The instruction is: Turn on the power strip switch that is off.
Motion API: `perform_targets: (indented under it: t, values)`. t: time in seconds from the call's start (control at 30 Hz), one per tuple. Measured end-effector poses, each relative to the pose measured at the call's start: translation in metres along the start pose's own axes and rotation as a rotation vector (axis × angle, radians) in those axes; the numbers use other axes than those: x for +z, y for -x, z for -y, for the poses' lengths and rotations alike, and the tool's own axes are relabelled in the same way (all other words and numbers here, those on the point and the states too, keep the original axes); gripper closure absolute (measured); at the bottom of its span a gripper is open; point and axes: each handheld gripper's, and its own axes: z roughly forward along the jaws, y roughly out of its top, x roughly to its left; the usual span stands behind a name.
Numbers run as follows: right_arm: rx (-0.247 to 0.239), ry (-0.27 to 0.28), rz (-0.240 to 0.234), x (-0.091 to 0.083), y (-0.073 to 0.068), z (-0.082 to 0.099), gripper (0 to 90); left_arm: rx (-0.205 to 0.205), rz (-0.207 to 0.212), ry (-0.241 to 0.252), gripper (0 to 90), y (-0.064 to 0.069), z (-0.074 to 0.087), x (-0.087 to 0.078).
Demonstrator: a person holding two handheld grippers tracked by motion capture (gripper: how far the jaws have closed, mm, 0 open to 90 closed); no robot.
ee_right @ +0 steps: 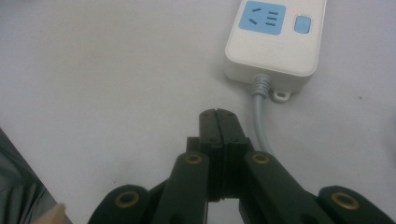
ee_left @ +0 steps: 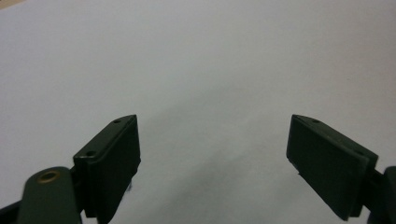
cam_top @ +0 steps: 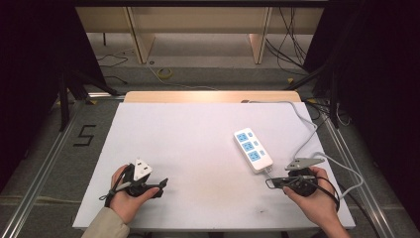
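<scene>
A white power strip (cam_top: 252,148) with blue sockets lies on the white board (cam_top: 198,134), right of centre. Its grey cable (cam_top: 302,116) runs off the near end and loops round to the back right. My right gripper (cam_top: 269,182) is held low just in front of the strip's near end. In the right gripper view its jaws (ee_right: 217,113) are shut with nothing between them, the strip (ee_right: 273,42) lies just ahead, and its cable (ee_right: 259,121) passes beside the tips. My left gripper (cam_top: 162,184) rests near the front left. Its jaws (ee_left: 214,121) stand wide open over bare board.
The board lies on a wooden table whose edge (cam_top: 213,96) shows at the back. A taped "5" (cam_top: 85,135) marks the floor at left. Metal rails (cam_top: 44,163) flank the table. Loose cables (cam_top: 292,44) and furniture legs (cam_top: 141,39) are behind.
</scene>
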Motion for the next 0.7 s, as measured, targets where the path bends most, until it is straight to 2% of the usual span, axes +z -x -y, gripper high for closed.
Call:
perform_targets:
  t: [0.7]
  values:
    - [0.013,-0.047,0.030,0.002,0.003,-0.014,90.0,-0.002,-0.004,0.008,17.5,0.000,0.000,0.000]
